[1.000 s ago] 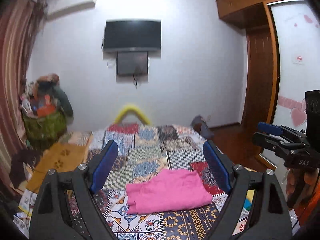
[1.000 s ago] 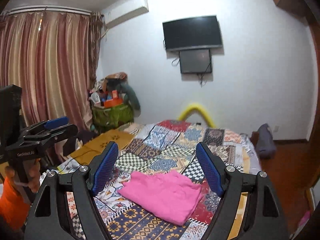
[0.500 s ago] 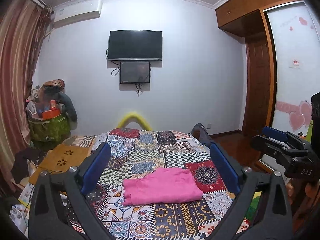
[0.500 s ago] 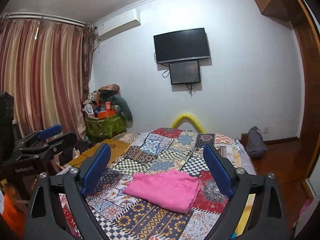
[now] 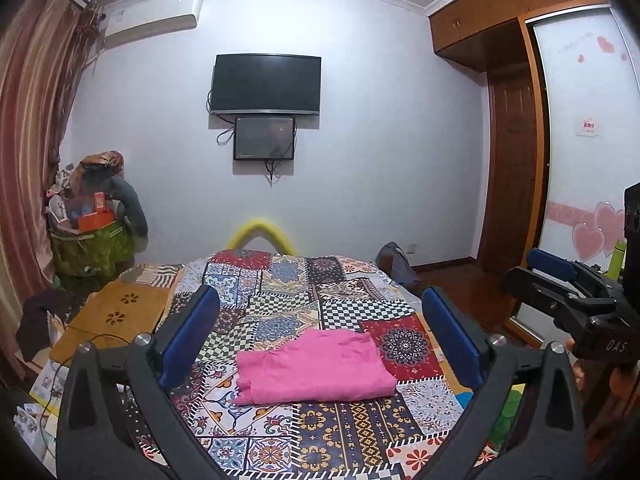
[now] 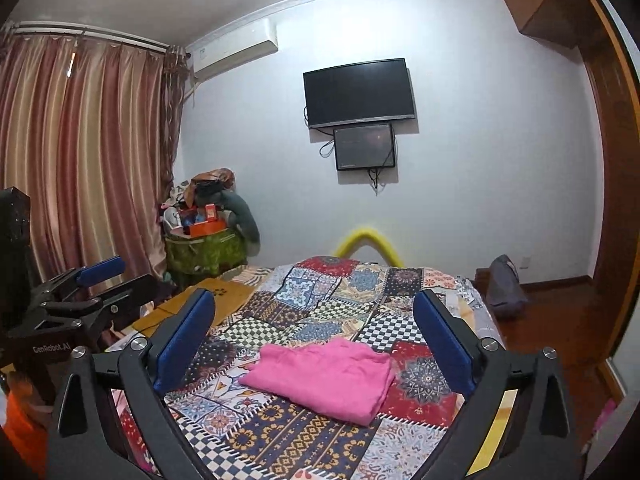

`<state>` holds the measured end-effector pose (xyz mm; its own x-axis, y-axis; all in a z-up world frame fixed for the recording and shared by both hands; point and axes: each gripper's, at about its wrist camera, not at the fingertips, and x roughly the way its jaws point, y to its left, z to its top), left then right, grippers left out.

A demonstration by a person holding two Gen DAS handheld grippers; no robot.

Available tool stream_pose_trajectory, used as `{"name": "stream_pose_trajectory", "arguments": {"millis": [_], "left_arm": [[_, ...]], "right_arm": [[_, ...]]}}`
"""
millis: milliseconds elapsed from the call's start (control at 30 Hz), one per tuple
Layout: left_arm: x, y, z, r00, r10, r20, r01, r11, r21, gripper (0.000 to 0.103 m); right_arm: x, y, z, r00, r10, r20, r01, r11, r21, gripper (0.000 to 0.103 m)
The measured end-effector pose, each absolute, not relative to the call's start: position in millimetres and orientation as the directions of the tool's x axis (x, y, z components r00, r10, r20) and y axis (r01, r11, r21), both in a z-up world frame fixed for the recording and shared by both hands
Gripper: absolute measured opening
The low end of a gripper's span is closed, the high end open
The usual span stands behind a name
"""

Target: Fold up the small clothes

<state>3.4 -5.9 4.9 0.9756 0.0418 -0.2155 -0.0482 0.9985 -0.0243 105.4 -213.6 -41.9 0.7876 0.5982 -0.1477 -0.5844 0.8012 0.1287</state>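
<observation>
Pink knit garment [image 5: 314, 366], lying folded into a flat rectangle near the middle of the patchwork bedspread [image 5: 320, 292], long edges roughly squared, one ribbed edge showing at the near left corner; also lying in plain view from the right wrist camera [image 6: 324, 380].

Left gripper [image 5: 320, 344]: blue-padded jaws standing wide apart, gripping nothing, hovering above the bed and well clear of the cloth.

Right gripper [image 6: 314, 346]: jaws likewise spread wide, carrying nothing, hanging above the bedspread short of the garment.

Judging the fold largely complete, or pausing between folds; cannot tell which.

Risks, as judged:
- Closing on the top layer alone and peeling the fold open, the knit being soft and slack.
- Pinching bedspread along with the garment, the bedspread lying loose beneath it.
- Dragging one corner ahead of the other and skewing the rectangle, if the two tools are lifting unevenly.

Surroundings: wall-mounted television [image 5: 266, 84], striped curtain [image 6: 80, 152], cluttered green basket [image 5: 94, 246], wooden wardrobe [image 5: 512, 128].
</observation>
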Motion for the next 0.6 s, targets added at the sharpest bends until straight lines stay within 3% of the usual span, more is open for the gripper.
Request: {"name": "stream_pose_trajectory", "arguments": {"millis": [600], "left_arm": [[7.9,-3.4,4.3,0.974,0.028,-0.223,-0.036,0.999,-0.034,0.103]], "right_arm": [[104.2,-213.2,-40.3,0.788,0.595,-0.159,-0.581,0.804,0.130,0.100]]}}
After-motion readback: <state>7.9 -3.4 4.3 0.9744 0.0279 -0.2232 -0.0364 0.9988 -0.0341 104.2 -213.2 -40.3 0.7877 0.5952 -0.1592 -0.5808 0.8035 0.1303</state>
